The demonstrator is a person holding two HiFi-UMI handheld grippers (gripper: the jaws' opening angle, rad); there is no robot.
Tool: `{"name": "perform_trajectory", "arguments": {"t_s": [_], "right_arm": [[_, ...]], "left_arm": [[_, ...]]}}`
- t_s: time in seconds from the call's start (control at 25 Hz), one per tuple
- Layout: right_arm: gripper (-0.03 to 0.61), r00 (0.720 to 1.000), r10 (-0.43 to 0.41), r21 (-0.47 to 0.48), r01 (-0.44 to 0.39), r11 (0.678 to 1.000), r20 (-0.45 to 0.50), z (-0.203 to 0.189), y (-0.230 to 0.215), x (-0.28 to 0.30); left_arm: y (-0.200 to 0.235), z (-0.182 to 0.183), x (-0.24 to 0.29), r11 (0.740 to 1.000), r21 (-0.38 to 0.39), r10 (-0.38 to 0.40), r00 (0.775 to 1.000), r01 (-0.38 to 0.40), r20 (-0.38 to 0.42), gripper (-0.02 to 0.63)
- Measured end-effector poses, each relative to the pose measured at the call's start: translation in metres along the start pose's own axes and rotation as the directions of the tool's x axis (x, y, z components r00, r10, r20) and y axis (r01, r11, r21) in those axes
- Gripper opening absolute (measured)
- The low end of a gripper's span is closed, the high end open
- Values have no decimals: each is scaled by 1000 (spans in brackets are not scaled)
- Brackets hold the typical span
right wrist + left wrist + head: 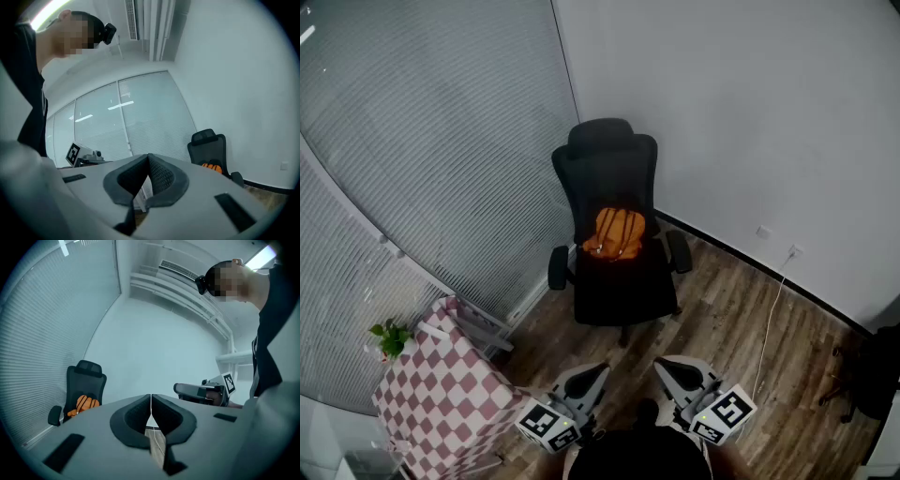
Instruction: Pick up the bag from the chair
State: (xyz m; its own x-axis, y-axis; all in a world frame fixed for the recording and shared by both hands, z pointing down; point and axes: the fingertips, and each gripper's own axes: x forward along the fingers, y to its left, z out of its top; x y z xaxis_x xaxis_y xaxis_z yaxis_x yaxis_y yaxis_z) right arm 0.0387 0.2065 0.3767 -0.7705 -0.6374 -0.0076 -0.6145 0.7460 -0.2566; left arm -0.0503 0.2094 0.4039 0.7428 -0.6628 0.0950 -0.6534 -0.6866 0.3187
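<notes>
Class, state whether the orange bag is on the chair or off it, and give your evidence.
On it: the orange bag sits on the seat of the black chair, up against its backrest.

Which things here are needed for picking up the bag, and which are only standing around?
Needed: orange bag; black chair that holds it; left tool and right tool, both shut and empty.

Standing around: checked table; small plant; white cable; wall socket.
</notes>
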Motion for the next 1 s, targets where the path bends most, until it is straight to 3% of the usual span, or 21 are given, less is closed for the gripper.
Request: {"name": "perform_trajectory", "arguments": {"t_s": [0.4,0.64,0.8,1.0], "right_arm": [[18,999,34,-16,-34,999,-18,-11,12,1],[18,999,45,60,-45,997,1,-15,0,-7],[18,999,36,55,-36,998,-1,-15,-11,-14],[18,995,99,89,-97,991,-17,-16,-11,-14]], "left_arm": [[-4,-9,-5,1000,1,14,1000,-14,-21,34],[-9,-13,3,1000,7,27,999,-27,-34,34],[-14,-20,10,999,2,38,999,-38,-38,34],[-19,-37,8,999,-2,49,996,-50,-80,34]]}}
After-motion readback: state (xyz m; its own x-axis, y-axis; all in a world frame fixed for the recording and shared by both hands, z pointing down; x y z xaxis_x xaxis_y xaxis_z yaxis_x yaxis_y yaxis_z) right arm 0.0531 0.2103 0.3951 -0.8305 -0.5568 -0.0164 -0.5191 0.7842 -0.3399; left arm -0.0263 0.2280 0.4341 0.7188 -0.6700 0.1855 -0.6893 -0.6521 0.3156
